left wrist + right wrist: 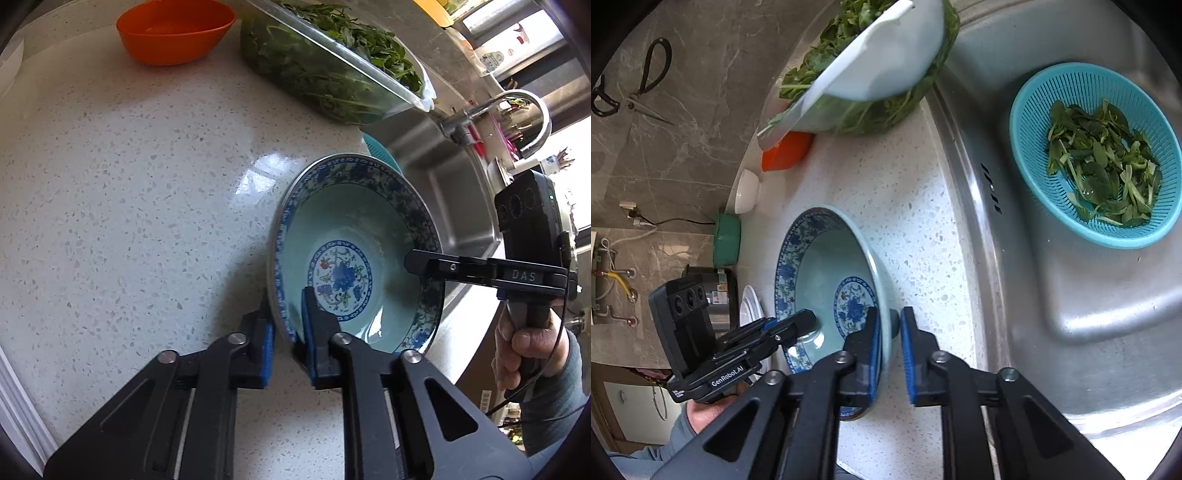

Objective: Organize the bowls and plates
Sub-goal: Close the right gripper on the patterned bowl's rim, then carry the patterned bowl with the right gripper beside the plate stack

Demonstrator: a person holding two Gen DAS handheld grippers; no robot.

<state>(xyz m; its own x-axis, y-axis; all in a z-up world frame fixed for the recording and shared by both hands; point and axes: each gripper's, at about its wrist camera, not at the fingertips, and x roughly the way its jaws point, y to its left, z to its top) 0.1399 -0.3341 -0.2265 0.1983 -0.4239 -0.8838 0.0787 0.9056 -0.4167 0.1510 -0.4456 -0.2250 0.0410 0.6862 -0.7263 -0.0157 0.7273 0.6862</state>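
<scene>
Speckled white table beside a steel sink holding a teal colander of greens. Blue-patterned bowl stands on the table near the sink edge. Left tool is clamped on the bowl's near rim; right tool is clamped on the opposite rim. Orange bowl sits well apart.

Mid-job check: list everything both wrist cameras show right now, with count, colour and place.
Patterned ceramic bowl: one, blue and teal, on counter beside sink.
Plastic bowl: one, orange, far counter.
Clear tub of greens: one, by the sink.
Plastic colander: one, turquoise, in steel sink, holding leaves.
Small bowl: one, white, by wall.
Scissors: one, black, on wall.
Left gripper: clamped on bowl rim.
Right gripper: clamped on opposite rim.
</scene>
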